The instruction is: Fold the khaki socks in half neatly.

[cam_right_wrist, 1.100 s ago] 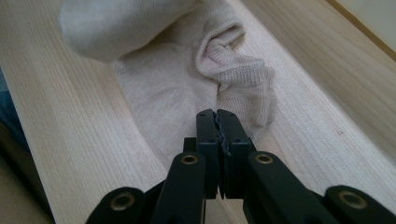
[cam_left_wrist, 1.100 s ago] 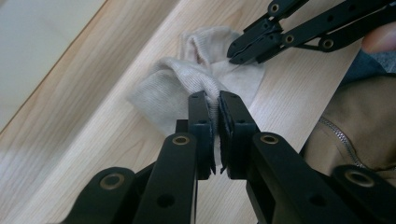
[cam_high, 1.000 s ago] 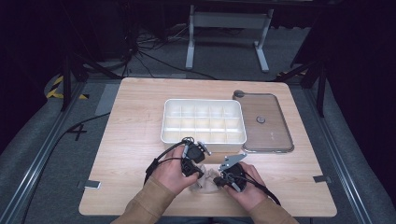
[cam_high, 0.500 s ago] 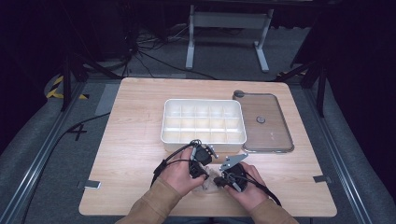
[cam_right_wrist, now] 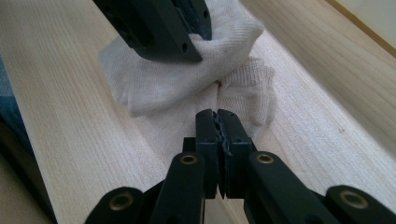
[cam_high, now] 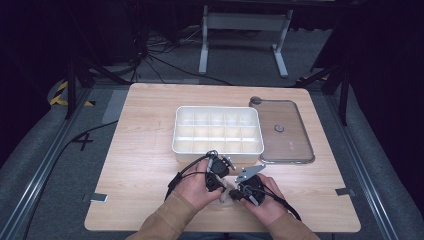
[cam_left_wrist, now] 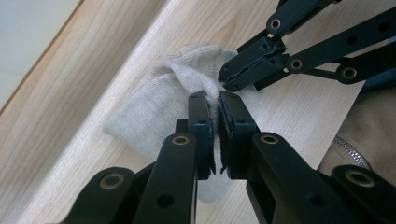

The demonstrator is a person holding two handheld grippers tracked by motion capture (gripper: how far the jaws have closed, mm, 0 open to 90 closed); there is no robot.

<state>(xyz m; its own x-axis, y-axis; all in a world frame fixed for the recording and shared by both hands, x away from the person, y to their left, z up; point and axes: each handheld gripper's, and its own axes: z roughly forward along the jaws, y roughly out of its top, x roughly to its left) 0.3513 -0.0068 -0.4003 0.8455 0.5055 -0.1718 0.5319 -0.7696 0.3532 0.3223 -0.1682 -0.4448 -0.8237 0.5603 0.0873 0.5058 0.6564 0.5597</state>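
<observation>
Low in the high view's centre, both hands meet at the table's (cam_high: 150,150) near edge; between them lies a pale sock (cam_left_wrist: 159,107), crumpled on the wood; the left gripper (cam_left_wrist: 214,100) has its jaws clamped on a fold of it; the right gripper (cam_right_wrist: 217,119), jaws pressed together, pinches the sock's edge; above them sits a white tray (cam_high: 218,149), a clear lid (cam_high: 295,145) to its right.

Sock (cam_left_wrist: 159,107): pale grey-white, fine ribbed knit. Table (cam_high: 145,165): light wood grain. Compartment tray (cam_high: 218,130): cream-white. Lid (cam_high: 285,131): clear, greyish, dark rim. Both gripper jaws: matte black, brass-coloured rivets. Sleeves (cam_high: 167,220): tan. Floor: grey.
</observation>
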